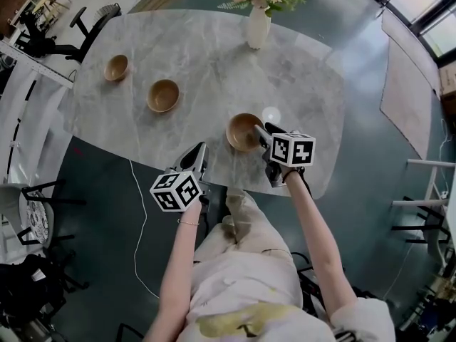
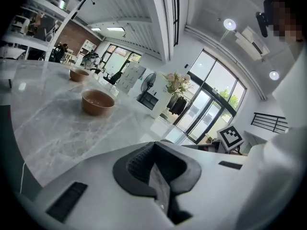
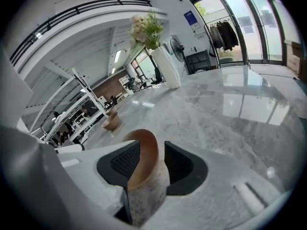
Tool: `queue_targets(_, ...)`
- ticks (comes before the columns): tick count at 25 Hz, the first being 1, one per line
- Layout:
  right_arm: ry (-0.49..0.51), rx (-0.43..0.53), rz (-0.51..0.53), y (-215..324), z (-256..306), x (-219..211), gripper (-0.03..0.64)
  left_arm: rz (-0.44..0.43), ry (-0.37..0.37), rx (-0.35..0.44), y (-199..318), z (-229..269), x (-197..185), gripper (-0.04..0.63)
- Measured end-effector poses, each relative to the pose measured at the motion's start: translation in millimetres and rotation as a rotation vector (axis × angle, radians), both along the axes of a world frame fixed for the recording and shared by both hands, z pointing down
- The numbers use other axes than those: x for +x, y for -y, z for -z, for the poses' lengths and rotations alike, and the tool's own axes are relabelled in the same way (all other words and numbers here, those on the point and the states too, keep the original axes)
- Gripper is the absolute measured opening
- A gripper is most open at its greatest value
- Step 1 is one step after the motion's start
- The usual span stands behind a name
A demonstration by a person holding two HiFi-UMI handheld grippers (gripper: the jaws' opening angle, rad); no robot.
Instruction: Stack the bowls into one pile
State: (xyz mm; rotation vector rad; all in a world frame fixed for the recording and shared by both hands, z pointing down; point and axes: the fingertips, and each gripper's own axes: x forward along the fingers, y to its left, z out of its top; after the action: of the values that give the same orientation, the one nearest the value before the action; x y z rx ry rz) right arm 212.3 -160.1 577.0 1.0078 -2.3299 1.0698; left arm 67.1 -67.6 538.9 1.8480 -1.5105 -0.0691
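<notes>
Grey marble counter (image 1: 214,48) in a bright hall with tall windows, a white vase (image 1: 258,28) of flowers standing at its far edge. Nearly straight toward the person from the vase, the right hand-held gripper (image 1: 261,135) has its jaws clamped on the rim of a brown bowl (image 1: 242,130), one pad inside the wall and one outside. Left of the vase sit a mid-sized bowl (image 1: 163,95) and, farther left, a smaller bowl (image 1: 116,68), well apart. The left hand-held gripper (image 1: 199,154) hovers at the counter's near edge, left of the held bowl, jaws pressed together with nothing between them.
</notes>
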Motion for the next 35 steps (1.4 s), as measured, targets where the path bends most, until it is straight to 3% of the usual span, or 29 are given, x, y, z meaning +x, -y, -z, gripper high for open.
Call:
queue_targets(13, -0.092, -0.164, 0.115, 10.7, -27.4, -8.0, 0.121, 0.0, -0.036, -0.111, 28.0, -29.6, 9.9, 0.0)
queue_targets(17, -0.135, -0.159, 0.133, 12.2, -30.9, -5.8, 0.038, 0.001, -0.047, -0.129, 32.5, -33.5, 11.1, 0.0)
queue_targets(19, -0.154, -0.159, 0.145, 12.8, -32.1, -4.6, 0.028, 0.006, -0.047, -0.135, 33.3, -34.8, 9.9, 0.0)
queue_targets(26, -0.173, -0.162, 0.164, 16.9, -31.9, -8.9, 0.023, 0.032, -0.043, -0.135, 37.9, -34.8, 1.4, 0.0)
queue_targets(35, -0.113, -0.159, 0.178, 24.9, -19.0, -36.7, 0.023, 0.085, -0.031, -0.126, 39.9, -30.7, -20.7, 0.0)
